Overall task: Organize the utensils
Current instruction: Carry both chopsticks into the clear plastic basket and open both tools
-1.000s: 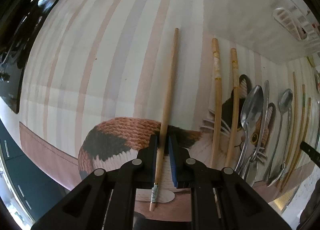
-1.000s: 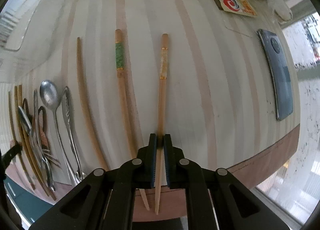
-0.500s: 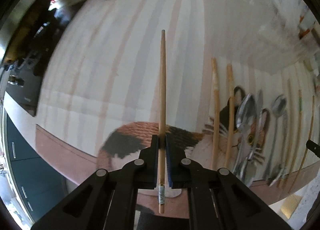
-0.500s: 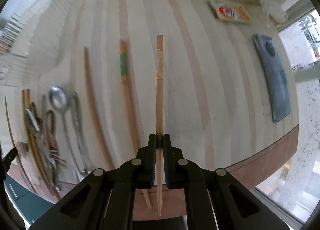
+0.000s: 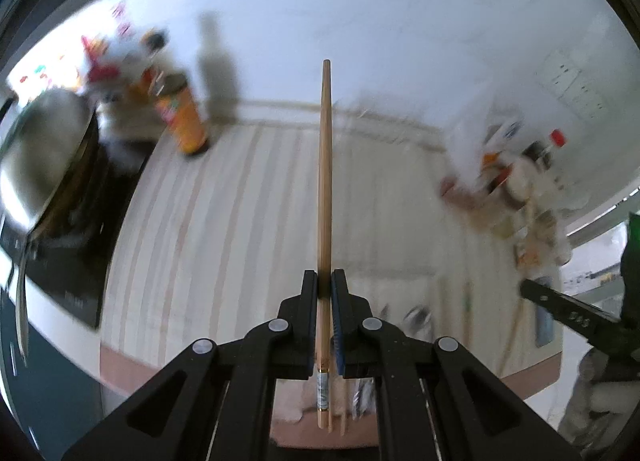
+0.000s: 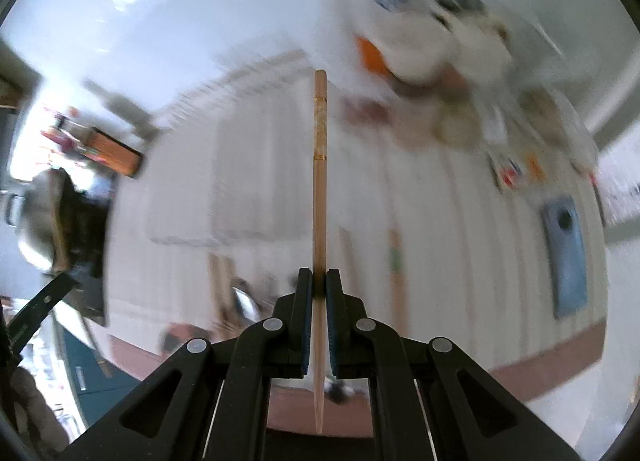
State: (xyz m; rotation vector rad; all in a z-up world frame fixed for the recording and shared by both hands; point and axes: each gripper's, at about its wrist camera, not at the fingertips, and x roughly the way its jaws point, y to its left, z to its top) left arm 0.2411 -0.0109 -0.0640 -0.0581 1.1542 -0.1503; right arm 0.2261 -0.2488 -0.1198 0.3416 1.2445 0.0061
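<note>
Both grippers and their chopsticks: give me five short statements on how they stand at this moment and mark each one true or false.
1. The left gripper is shut on a wooden chopstick. True.
2. The right gripper is open and holds nothing. False: it is shut on a gold-banded chopstick.
3. The left chopstick bears a patterned band at the end behind the fingers. True.
4. The orange bottle lies flat on the striped cloth. False: it stands upright at the cloth's far edge.
5. The blue phone sits to the right of the right gripper. True.
</note>
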